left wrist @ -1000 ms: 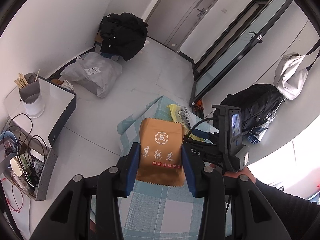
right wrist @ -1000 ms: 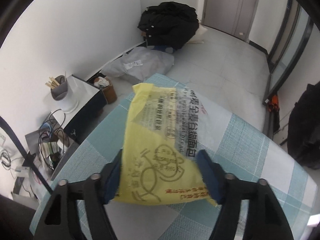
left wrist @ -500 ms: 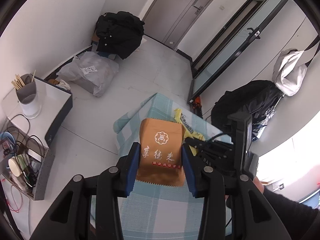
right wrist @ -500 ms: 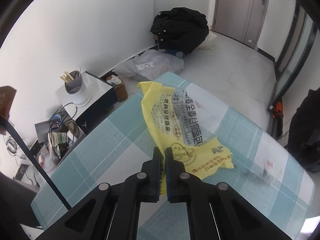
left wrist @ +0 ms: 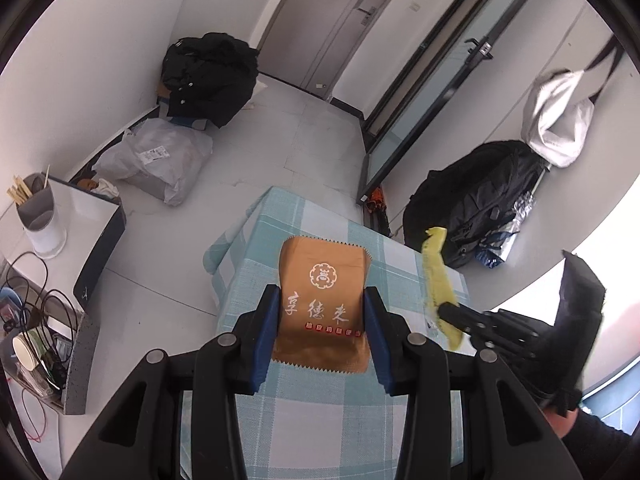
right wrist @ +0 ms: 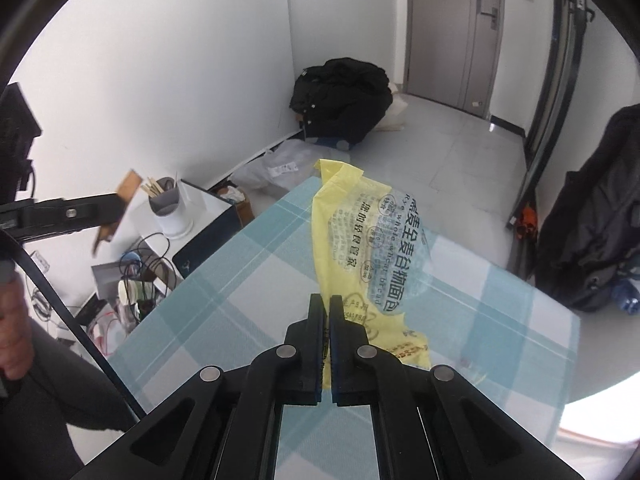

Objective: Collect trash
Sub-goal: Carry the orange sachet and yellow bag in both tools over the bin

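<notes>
In the left wrist view, a grey-and-white cup of wooden sticks (left wrist: 40,216) stands at nine o'clock on a white low cabinet (left wrist: 86,216). At eleven o'clock a grey plastic parcel bag (left wrist: 156,160) lies on the floor below a heap of black clothing (left wrist: 210,76). At centre, the left gripper (left wrist: 320,316) has its blue pads part-way open and pressed on both sides of a flat orange-brown paper packet with white characters (left wrist: 322,296), held above the teal-and-white checked cloth surface (left wrist: 320,408). At three o'clock the right gripper (left wrist: 450,314) has pinched a yellow printed plastic bread bag (left wrist: 436,276), which stands edge-on.

In the right wrist view, the left gripper shows side-on at nine o'clock with the packet (right wrist: 118,206) in it. At centre the right gripper (right wrist: 326,312) is fully closed on the bread bag's (right wrist: 360,248) lower edge; the bag hangs lifted over the surface (right wrist: 240,280). A black backpack (right wrist: 596,220) leans at three o'clock.
</notes>
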Available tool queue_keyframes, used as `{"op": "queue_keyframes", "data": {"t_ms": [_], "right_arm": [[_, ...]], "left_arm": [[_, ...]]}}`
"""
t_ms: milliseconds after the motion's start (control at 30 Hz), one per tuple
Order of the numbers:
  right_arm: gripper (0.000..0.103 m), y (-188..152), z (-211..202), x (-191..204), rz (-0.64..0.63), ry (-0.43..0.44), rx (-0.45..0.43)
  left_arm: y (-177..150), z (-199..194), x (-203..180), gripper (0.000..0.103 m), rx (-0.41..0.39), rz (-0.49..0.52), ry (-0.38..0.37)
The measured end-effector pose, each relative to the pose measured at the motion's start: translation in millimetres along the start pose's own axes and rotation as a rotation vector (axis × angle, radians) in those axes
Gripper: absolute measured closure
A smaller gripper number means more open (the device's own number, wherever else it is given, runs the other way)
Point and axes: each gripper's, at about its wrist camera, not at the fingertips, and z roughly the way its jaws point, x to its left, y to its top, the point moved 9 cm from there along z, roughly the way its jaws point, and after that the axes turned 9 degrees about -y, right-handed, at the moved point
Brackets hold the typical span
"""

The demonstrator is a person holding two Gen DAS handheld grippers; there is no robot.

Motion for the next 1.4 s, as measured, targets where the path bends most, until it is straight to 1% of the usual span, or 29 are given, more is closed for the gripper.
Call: {"op": "queue_keyframes", "data": {"t_ms": [100, 200, 233, 300, 400, 500, 533, 633, 767, 867, 1033, 1167, 1300, 1400], "right_arm": [[0.102, -7.4, -28.9, -11.5, 0.011, -0.003, -0.031], [0.102, -9.9, -58.1, -25.1, 0.031, -0.012, -0.067], [0.102, -10.1, -68.1, -30.4, 0.037, -0.018, -0.079], [0.102, -10.3, -88.3, -42.3, 0.052, -0.03, -0.108], [0.102, -10.3, -119.2, -61.5, 0.069, -0.052, -0.154], [0.102, -12.1, -155.2, -92.0, 0.103, -0.082, -0.199], [0.102, -13.9, -165.5, -102.3, 0.118, -0.091, -0.207], [0.102, -23.5, -194.8, -132.2, 0.155, -0.13, -0.236], [0.102, -44.8, -233.2, -186.8, 0.268, -0.189, -0.264], [0.102, -64.5, -251.3, -220.7, 0.344, -0.241, -0.275], [0.102, -102.1, -264.5, -267.2, 0.458, -0.299, -0.257], [0.102, -139.8, -262.2, -296.1, 0.532, -0.331, -0.219], [0.102, -177.8, -251.5, -317.5, 0.608, -0.334, -0.178], [0.102, -207.4, -234.3, -331.8, 0.669, -0.321, -0.141]], "left_arm": [[-4.3, 5.5, -16.5, 0.067, 0.017, 0.018, -0.021], [-5.6, 10.3, -33.4, 0.067, 0.023, 0.045, -0.023], [-5.3, 11.9, -42.1, 0.067, 0.026, 0.057, -0.025], [-5.0, 13.3, -59.5, 0.067, 0.027, 0.068, -0.05], [-4.9, 17.1, -88.1, 0.067, 0.026, 0.124, -0.058], [-9.4, 22.8, -119.9, 0.067, 0.037, 0.194, -0.053], [-11.7, 25.1, -134.7, 0.067, 0.038, 0.219, -0.062], [-20.9, 32.7, -168.3, 0.067, 0.058, 0.251, -0.11], [-33.3, 52.1, -213.1, 0.067, 0.095, 0.315, -0.151], [-45.7, 70.9, -245.0, 0.067, 0.139, 0.342, -0.187], [-70.1, 99.9, -293.6, 0.067, 0.205, 0.413, -0.222], [-93.2, 132.9, -318.1, 0.067, 0.287, 0.441, -0.24], [-123.1, 167.2, -336.6, 0.067, 0.383, 0.468, -0.251], [-149.2, 190.4, -347.6, 0.067, 0.454, 0.501, -0.247]]}}
